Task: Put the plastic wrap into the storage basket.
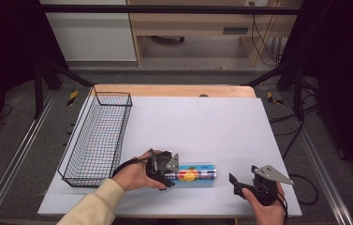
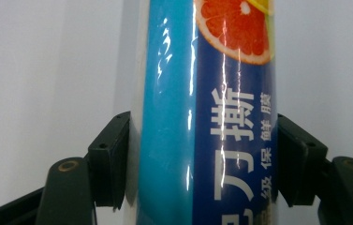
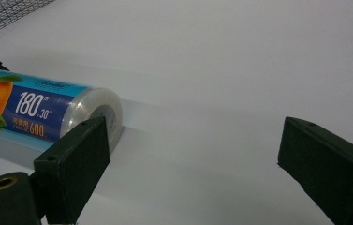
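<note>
The cling-film roll (image 1: 195, 174) lies flat on the white bench (image 1: 202, 126), its long axis running left to right, near the front edge. The left tongs (image 1: 169, 173) are clamped on its left end. The left gripper view reads the blue label, a grapefruit slice and white characters; the right gripper view shows its clear round end. The right tongs (image 1: 235, 183) stand apart, empty. A wire basket (image 1: 97, 138) sits left.
</note>
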`<control>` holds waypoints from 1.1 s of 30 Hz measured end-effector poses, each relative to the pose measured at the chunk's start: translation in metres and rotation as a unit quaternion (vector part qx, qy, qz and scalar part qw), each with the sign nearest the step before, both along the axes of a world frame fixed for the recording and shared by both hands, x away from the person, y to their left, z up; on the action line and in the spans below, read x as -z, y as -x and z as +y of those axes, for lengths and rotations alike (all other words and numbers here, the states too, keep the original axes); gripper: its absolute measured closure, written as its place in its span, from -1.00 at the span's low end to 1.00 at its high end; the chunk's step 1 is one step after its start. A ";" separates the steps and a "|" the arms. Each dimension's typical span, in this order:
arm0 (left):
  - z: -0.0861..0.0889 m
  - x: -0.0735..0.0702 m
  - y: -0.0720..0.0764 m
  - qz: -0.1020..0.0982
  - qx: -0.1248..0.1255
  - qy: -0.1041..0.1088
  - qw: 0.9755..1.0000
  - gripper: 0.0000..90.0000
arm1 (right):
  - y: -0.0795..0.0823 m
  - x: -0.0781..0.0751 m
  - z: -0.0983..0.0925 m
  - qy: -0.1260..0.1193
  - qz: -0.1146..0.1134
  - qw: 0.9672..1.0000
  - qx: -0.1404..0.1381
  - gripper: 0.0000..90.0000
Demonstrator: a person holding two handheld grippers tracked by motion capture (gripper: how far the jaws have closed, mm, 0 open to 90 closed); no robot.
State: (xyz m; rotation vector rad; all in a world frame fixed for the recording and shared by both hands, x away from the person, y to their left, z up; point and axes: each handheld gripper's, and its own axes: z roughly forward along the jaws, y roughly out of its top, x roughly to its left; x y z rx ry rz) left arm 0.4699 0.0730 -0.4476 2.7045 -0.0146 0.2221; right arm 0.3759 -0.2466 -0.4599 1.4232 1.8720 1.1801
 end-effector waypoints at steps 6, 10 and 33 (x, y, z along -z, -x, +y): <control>0.000 -0.001 0.000 0.002 0.001 0.000 1.000 -0.30 | 0.000 0.000 0.000 -0.001 0.000 1.000 0.001 -0.79; 0.000 -0.003 0.001 0.003 0.000 0.003 1.000 -0.30 | -0.001 0.001 -0.001 -0.002 0.002 1.000 0.002 -0.78; 0.007 -0.036 0.016 -0.016 -0.042 0.052 0.998 -0.29 | 0.000 0.000 -0.003 -0.005 -0.002 1.000 0.011 -0.78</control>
